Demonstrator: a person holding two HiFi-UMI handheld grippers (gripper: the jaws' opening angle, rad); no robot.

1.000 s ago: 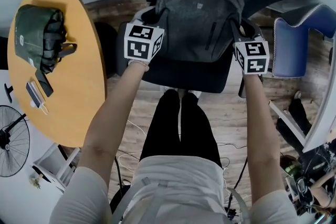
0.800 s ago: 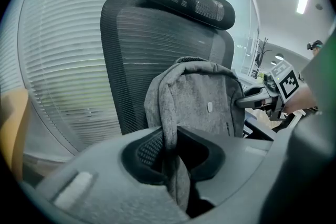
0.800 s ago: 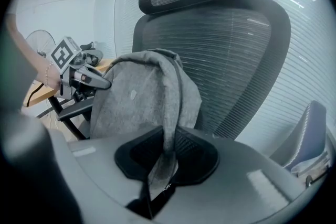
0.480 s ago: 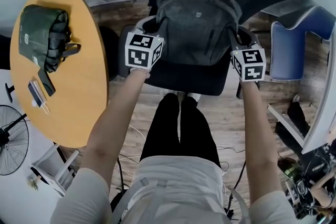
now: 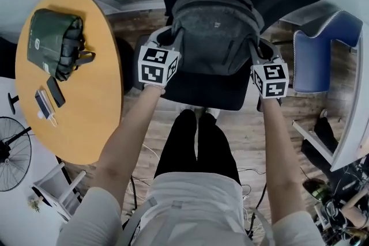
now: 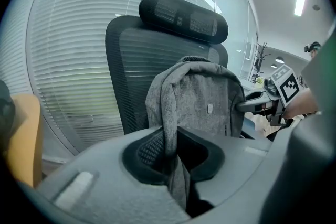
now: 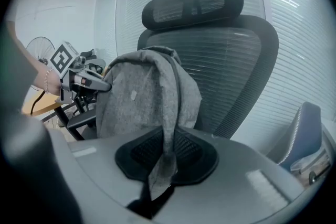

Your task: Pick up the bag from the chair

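Right now, bag [image 5: 216, 31]: this grey backpack is standing upright over the seat of the chair [image 5: 202, 89], in front of the mesh backrest (whether its base is touching the seat is not showing).
Left gripper [image 5: 164, 38]: it is pinching one shoulder strap [image 6: 169, 113]; its jaws have just been closing, and the grey webbing is running between the pads.
Right gripper [image 5: 260, 48]: it is pinching the other shoulder strap [image 7: 170, 113] likewise, its jaws also having just been closing on the fabric.
Arms: both are reaching forward, one at each side of the bag.
Table [image 5: 92, 112]: round and wooden, sitting at the left and carrying a dark green pouch [image 5: 55, 43].
Blue chair [image 5: 314, 60]: standing at the right, apart from the bag.
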